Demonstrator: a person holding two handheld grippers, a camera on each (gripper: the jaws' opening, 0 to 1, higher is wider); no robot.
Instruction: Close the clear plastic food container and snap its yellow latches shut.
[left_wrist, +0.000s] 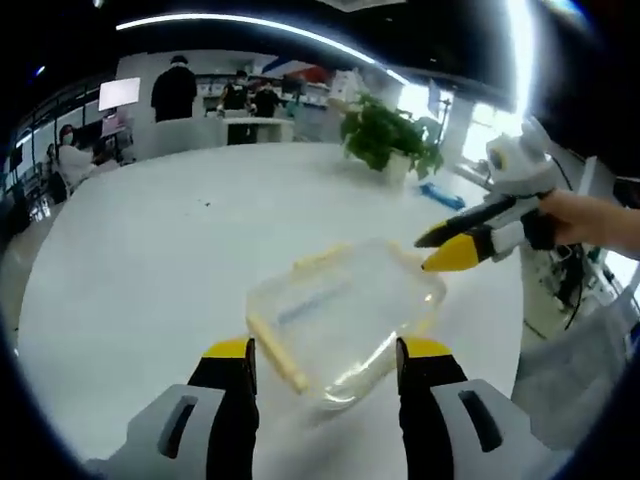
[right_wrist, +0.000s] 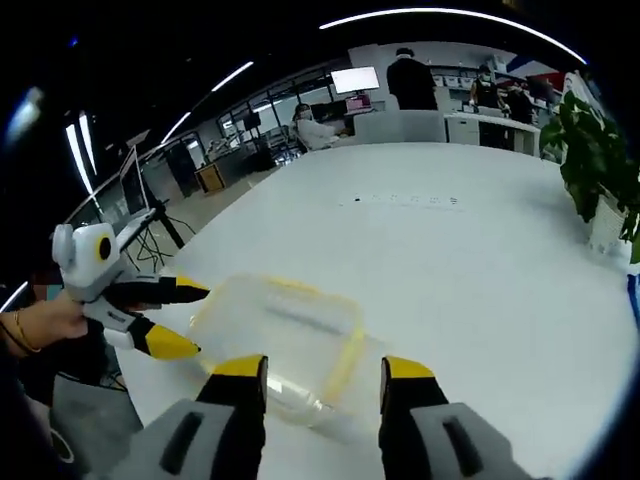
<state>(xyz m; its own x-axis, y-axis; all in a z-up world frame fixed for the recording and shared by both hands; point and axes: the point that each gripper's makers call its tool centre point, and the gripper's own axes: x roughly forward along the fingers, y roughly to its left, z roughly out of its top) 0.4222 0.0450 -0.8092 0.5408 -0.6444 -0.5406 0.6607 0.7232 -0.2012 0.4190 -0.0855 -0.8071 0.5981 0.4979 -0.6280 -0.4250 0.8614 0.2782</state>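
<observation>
Left hand-held gripper (left_wrist: 326, 362): jaws spread wide, one on each side of the near end of the container, gripping nothing; in the right gripper view (right_wrist: 190, 318) it comes in from the left, held by a hand (right_wrist: 40, 322), tips parted beside the container's edge
Food container (left_wrist: 345, 315): clear plastic with pale yellow latches, lying on the white desk (left_wrist: 180, 240), between the two grippers
Right hand-held gripper (left_wrist: 440, 250): jaws parted, yellow-tipped finger just at the container's far corner; in its own view (right_wrist: 325, 368) the jaws stand apart over the container (right_wrist: 280, 335)
Potted plant (left_wrist: 388, 135): at the desk's far edge
Background: people at a counter (left_wrist: 215, 130)
</observation>
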